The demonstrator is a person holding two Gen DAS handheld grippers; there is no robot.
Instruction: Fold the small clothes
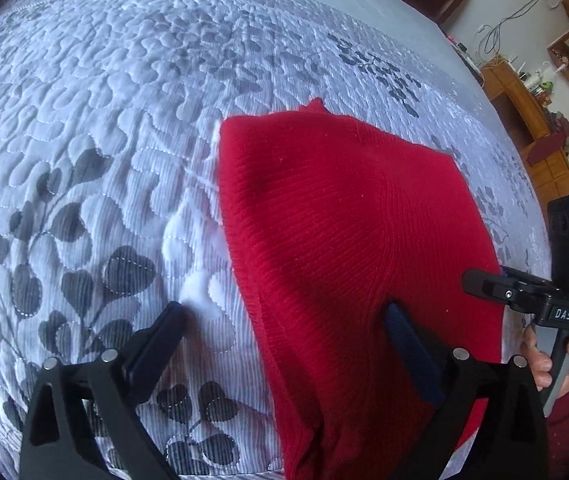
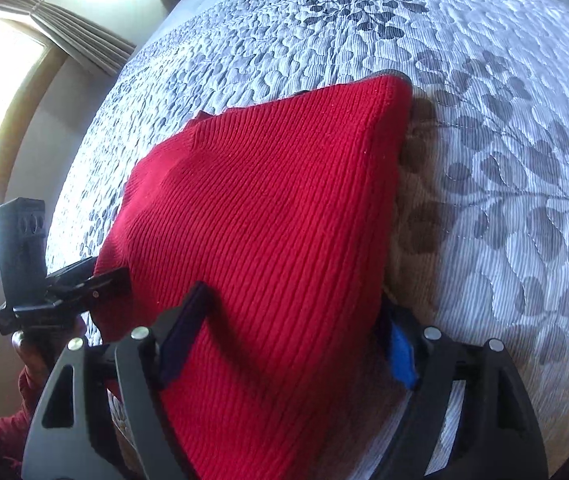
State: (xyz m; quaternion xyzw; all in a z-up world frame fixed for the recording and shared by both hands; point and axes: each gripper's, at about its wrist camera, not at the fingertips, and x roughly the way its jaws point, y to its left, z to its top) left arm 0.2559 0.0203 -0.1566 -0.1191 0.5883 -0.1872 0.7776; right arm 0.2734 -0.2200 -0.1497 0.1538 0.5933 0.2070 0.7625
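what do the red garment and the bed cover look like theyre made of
Red garment: a knit, probably wool or acrylic yarn; fine parallel ribs, matte, slightly fuzzy. Bed cover: quilted woven fabric, likely cotton or polyester; stitched puffy shapes, printed grey leaves, faint sheen.

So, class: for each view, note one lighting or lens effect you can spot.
Left wrist view: fisheye bends the grey leaf-patterned quilt into a dome; corners go black. Right wrist view: the window blows out white, and the red ribbed knit garment casts a shadow on the quilt.

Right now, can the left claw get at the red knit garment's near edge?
Probably yes. The left claw stands open, one finger already over the red knit garment, the other over the quilted bedspread; nothing blocks the edge between them.
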